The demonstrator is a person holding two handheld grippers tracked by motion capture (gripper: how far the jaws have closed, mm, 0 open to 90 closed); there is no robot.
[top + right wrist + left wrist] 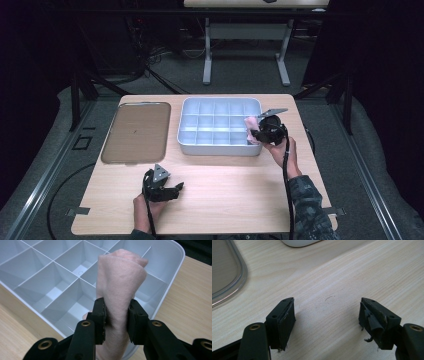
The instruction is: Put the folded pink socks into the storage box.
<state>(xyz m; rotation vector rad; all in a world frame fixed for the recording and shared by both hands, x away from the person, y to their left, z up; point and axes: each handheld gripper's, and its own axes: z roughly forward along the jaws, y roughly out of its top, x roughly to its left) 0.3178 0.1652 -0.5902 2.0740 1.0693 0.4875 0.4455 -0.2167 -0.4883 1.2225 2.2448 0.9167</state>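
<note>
A rolled pale pink cloth (120,287) stands between the jaws of my right gripper (117,317), which is shut on it. In the high view that right gripper (257,131) holds the pink cloth (251,123) over the right end of a white divided box (190,145). The box's compartments (62,292) look bare. My left gripper (175,189) rests low over the near left of the table. Its jaws stand open in the left gripper view (327,315), nothing between them but bare wood.
A flat grey tray (136,131) lies left of the box; its rim (239,280) shows in the left gripper view. The light wood table (225,185) ends close behind the box. Another table's legs (207,55) stand beyond.
</note>
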